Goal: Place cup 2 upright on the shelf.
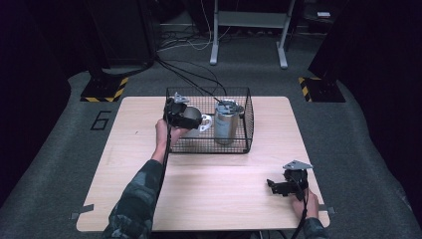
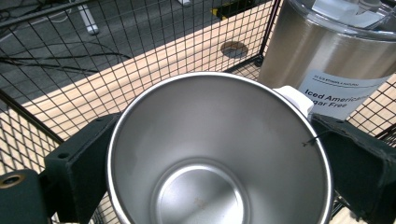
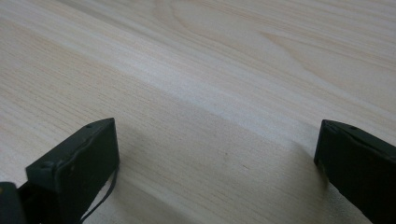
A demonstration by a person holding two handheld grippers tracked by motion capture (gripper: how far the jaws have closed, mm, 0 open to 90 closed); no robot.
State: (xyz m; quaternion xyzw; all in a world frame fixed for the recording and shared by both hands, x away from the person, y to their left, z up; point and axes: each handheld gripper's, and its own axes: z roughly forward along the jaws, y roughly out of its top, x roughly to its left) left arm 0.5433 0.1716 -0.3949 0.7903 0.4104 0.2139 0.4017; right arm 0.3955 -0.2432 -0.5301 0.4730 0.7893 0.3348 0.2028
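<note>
Left gripper point(image 1: 185, 119) clamped, arm outstretched; right gripper point(image 1: 274, 186) wide apart, low.

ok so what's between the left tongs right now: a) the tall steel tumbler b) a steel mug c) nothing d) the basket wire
b: in the left gripper view the two jaws of the left tongs sit on either side of the open steel mug, with the tall tumbler standing apart beside it inside the wire basket.

Overhead light brightens the wooden surface point(image 1: 209, 189) while the surrounding room falls dark; soft glare inside the steel cup point(image 2: 219, 154), near jaws blurred.
</note>
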